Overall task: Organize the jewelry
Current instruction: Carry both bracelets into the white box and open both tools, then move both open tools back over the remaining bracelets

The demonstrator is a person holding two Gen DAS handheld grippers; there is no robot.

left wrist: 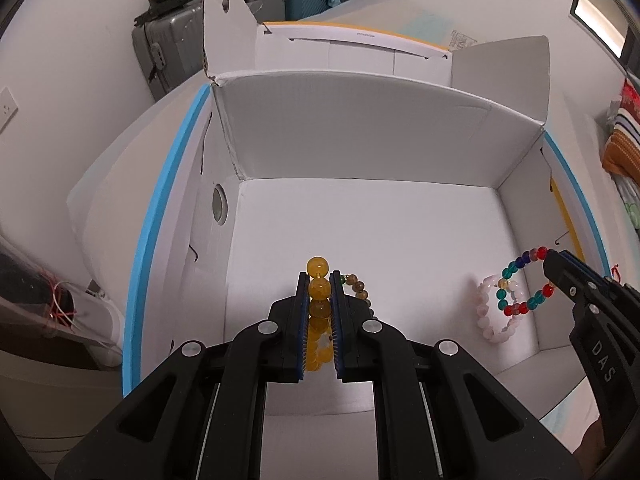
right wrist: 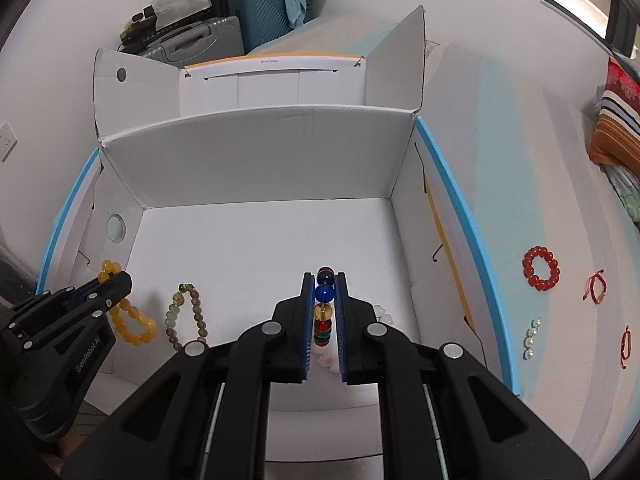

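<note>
Currently held: the left black two-finger gripper (left wrist: 319, 292) is clamped on a yellow amber-like round-bead bracelet (left wrist: 319, 280) near the left wall of the open white cardboard box (left wrist: 360, 128); the right black two-finger gripper (right wrist: 325, 296) is clamped on a multicoloured glass-bead bracelet (right wrist: 324, 304) of red, teal, blue and clear beads toward the box's right side. Lying on the box floor: a brown wooden-bead bracelet with green beads (right wrist: 187, 317), just right of the yellow one, and a pale pink bead bracelet (left wrist: 494, 312), beneath the multicoloured one. Outside the box, on the white surface (right wrist: 500, 160) beyond its blue-edged right wall: a red round-bead bracelet (right wrist: 541, 267), a short white pearl strand (right wrist: 531, 338), and two thin red cord bracelets (right wrist: 595, 289).
</note>
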